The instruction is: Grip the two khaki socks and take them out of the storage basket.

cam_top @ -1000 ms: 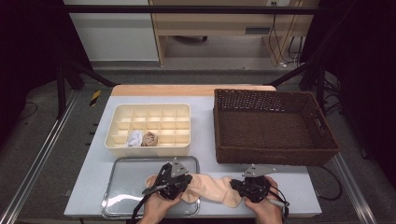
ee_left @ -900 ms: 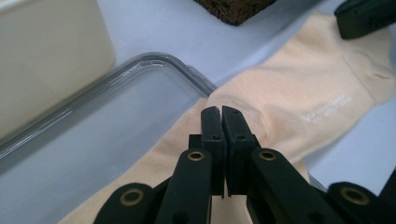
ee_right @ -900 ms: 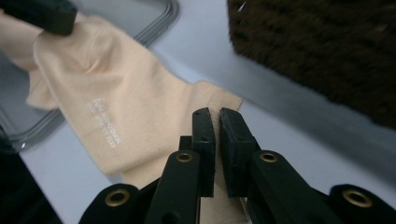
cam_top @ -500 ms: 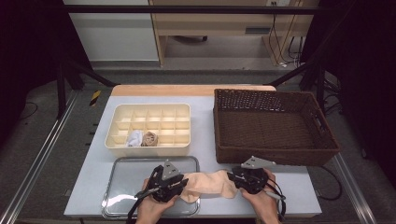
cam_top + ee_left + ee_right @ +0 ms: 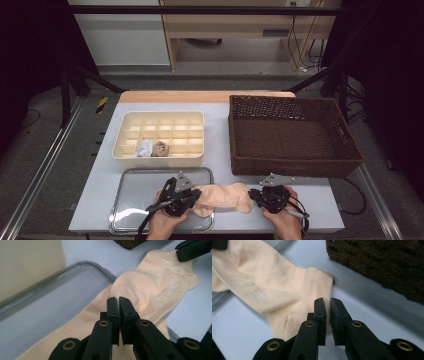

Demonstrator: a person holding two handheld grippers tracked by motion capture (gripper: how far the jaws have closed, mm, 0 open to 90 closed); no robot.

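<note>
Sock [image 5: 224, 196] pinched by both tongs, left tongs [image 5: 119, 305] and right tongs [image 5: 327, 306], having just reclosed; right grip looks marginal, so lift together, evenly.

Both the left gripper [image 5: 186, 199] and the right gripper [image 5: 256, 195] are black, each topped by a grey three-cornered plate and trailing a black cable. Their flat jaws carry brass-ringed pivots and small screw holes.

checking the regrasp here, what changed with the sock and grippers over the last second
Both grippers briefly opened, then closed again: the left gripper and right gripper each pinch the peach sock. The sock stays stretched between them, half over the metal tray. The divided box and wicker basket are unmoved.
</note>
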